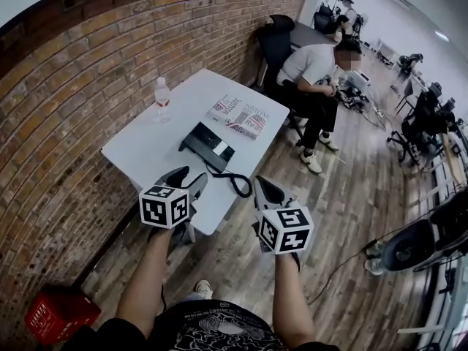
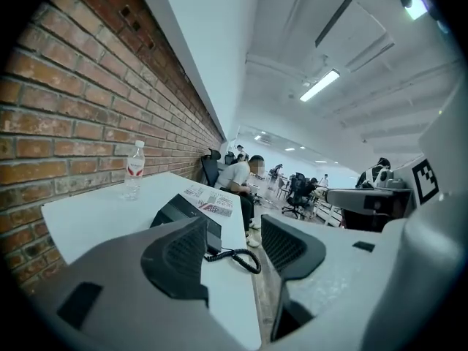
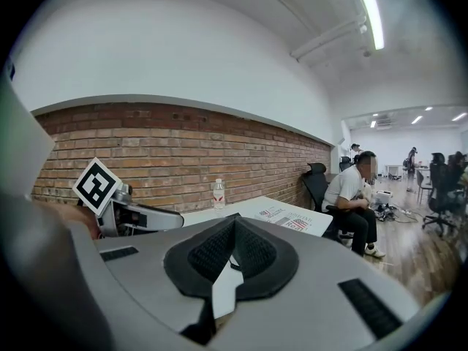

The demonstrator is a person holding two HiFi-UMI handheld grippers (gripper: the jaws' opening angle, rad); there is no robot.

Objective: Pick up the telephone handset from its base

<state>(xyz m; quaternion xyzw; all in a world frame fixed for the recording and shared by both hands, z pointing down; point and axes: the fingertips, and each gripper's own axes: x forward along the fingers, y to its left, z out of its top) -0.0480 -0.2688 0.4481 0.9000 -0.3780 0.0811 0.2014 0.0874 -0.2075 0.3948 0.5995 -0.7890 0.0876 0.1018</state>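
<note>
A black telephone (image 1: 208,146) with its handset resting on the base lies on the white table (image 1: 142,148), and its coiled cord (image 1: 238,183) hangs over the near edge. In the left gripper view the telephone (image 2: 183,212) shows just beyond the left jaw, with the cord (image 2: 238,258) between the jaws' line of sight. My left gripper (image 1: 187,178) is held short of the table's near edge; it (image 2: 234,243) stands open and empty. My right gripper (image 1: 269,193) hovers over the floor, right of the table corner; it (image 3: 234,225) is shut on nothing.
A water bottle (image 1: 162,99) stands near the brick wall (image 1: 88,57) and a magazine (image 1: 240,115) lies at the table's far end. A person (image 1: 316,86) sits on a chair beyond the table. A red crate (image 1: 58,314) rests on the floor at lower left.
</note>
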